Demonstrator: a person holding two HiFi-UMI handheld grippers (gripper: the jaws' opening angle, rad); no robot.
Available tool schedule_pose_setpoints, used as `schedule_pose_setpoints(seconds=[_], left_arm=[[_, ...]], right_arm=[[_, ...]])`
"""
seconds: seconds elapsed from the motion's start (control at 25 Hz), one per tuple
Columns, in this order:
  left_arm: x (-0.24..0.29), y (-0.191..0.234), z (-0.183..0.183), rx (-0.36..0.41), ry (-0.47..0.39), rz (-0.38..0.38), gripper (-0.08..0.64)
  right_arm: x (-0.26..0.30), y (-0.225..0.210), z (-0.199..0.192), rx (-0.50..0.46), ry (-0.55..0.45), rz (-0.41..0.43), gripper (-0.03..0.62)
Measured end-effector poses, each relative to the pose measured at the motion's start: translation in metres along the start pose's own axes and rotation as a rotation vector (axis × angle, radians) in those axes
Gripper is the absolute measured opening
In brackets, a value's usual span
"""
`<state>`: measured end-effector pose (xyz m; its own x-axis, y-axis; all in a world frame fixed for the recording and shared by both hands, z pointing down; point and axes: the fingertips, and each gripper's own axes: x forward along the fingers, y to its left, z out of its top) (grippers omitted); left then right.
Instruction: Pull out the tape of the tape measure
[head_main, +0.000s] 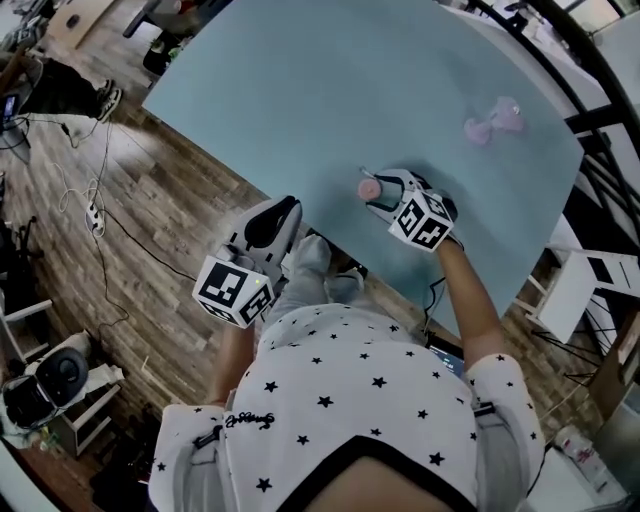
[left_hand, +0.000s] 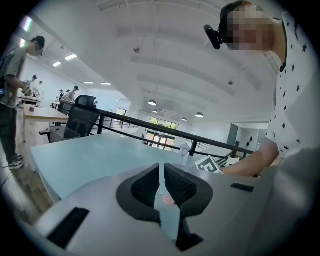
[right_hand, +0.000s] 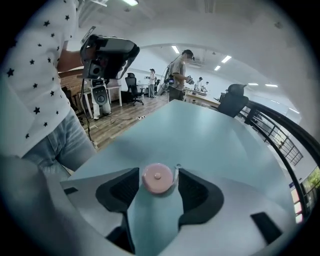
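A small round pink tape measure (head_main: 368, 188) lies flat on the light blue table (head_main: 330, 90) near its front edge. My right gripper (head_main: 375, 190) is open around it, one jaw on each side. In the right gripper view the tape measure (right_hand: 157, 180) sits between the black pads (right_hand: 196, 189), which do not press on it. Its small metal tab (right_hand: 176, 167) sticks out beside the right pad. My left gripper (head_main: 284, 208) hangs shut just off the table's front edge, empty. In the left gripper view its pads (left_hand: 181, 185) leave only a thin slit.
A pale pink object (head_main: 493, 122) lies further out on the table to the right. Wooden floor (head_main: 150, 200) with cables lies left of the table, and a black railing (head_main: 600, 110) runs behind it. Other people stand at desks (right_hand: 180, 75) far off.
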<state>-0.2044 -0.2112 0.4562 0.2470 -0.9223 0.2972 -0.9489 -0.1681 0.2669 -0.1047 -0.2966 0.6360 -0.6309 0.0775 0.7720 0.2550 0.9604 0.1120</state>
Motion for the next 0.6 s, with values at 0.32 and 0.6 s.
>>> schedule_pose_setpoints(seconds=[0.32,0.6], left_arm=[[-0.005,0.021,0.0,-0.02,-0.003,0.03,0.051],[-0.008,0.027,-0.002,-0.029,0.005,0.028,0.051]], right_arm=[[0.015,0.005,-0.011,0.068,0.032,0.097,0.258],[0.016,0.005,-0.012,0.207,0.003,0.067,0.212]])
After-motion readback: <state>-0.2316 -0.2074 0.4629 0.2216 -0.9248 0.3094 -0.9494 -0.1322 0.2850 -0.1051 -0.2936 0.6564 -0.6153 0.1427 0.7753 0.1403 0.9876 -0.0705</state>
